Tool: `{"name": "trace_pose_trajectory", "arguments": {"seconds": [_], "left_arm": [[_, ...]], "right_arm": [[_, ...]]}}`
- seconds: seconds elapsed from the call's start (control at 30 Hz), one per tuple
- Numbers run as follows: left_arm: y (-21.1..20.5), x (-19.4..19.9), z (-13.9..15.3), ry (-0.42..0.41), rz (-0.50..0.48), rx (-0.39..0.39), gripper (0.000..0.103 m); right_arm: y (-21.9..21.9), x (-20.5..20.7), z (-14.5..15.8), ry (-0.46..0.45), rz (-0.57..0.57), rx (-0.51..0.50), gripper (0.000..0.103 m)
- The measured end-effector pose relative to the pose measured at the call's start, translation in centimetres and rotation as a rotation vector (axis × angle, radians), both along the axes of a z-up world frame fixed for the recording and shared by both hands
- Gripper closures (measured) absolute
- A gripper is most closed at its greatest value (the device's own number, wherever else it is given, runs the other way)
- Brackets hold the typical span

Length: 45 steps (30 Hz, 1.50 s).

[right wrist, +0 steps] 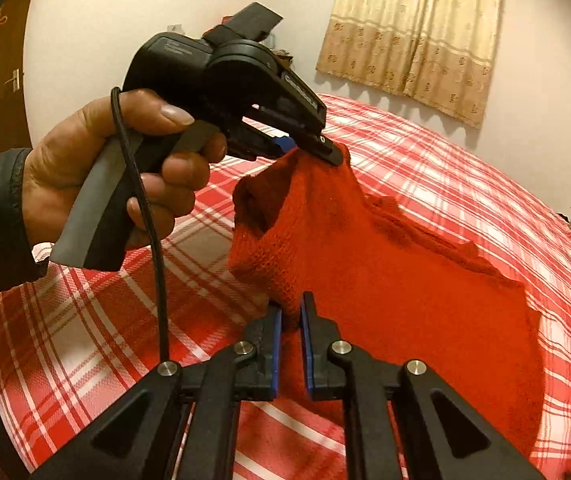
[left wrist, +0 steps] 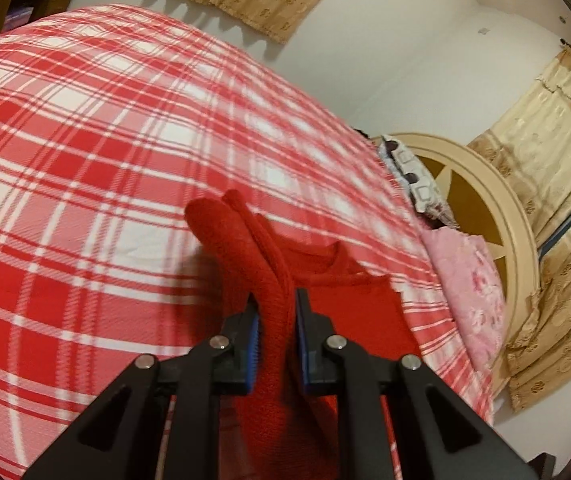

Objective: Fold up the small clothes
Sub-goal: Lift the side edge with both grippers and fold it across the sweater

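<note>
A red knitted sweater (right wrist: 397,288) lies on a bed with a red and white plaid sheet (right wrist: 465,168). One side of it is lifted off the sheet. My left gripper (left wrist: 277,300) is shut on a fold of the sweater (left wrist: 245,248); the sleeve end sticks out past its fingertips. In the right wrist view the left gripper (right wrist: 317,148), held in a hand, pinches the sweater's raised top corner. My right gripper (right wrist: 291,308) is shut on the sweater's lower edge, just below the left one.
A pink flowered pillow (left wrist: 473,280) and a patterned pillow (left wrist: 413,176) lie by the cream round headboard (left wrist: 501,200). Beige curtains (right wrist: 413,28) hang on the white wall behind the bed. A black cable (right wrist: 153,216) hangs from the hand.
</note>
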<state>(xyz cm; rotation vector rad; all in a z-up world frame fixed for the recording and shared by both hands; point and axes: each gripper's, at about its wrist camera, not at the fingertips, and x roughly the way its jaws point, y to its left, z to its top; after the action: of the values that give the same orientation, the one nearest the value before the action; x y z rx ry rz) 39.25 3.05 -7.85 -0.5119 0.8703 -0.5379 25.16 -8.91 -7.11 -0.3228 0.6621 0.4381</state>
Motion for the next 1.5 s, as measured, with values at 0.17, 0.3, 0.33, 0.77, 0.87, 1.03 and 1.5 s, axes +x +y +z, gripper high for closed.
{"name": "trace_pose_trajectory", "arguments": {"seconds": [0.17, 0.3, 0.33, 0.77, 0.87, 1.03, 1.5], "left_arm": [[-2.4, 0.1, 1.1, -0.017, -0.014, -0.011, 0.087], [-4.3, 0.1, 1.7, -0.027, -0.031, -0.025, 0.087], [-4.9, 0.1, 1.9, -0.032, -0.037, -0.028, 0.087], [-12.1, 0.3, 3.1, -0.057, -0.126, -0.026, 0.087], [-13.7, 0.5, 2.5, -0.041, -0.139, -0.024, 0.087], [-16.7, 0.5, 1.7, -0.023, -0.175, 0.005, 0.087], [-22.3, 0.2, 0.3, -0.009, -0.259, 0.110, 0.088]], "right_arm": [[-2.5, -0.9, 0.7, -0.009, -0.045, 0.059, 0.096], [-4.3, -1.6, 0.9, -0.018, -0.074, 0.101, 0.096], [-4.7, -1.6, 1.0, -0.019, -0.079, 0.109, 0.096], [-9.8, -4.2, 2.4, -0.032, -0.150, 0.174, 0.097], [-11.2, -4.3, 2.2, -0.019, -0.178, 0.191, 0.097], [-14.0, -4.3, 1.7, 0.009, -0.221, 0.229, 0.097], [-18.5, -4.4, 0.1, 0.080, -0.285, 0.289, 0.097]]}}
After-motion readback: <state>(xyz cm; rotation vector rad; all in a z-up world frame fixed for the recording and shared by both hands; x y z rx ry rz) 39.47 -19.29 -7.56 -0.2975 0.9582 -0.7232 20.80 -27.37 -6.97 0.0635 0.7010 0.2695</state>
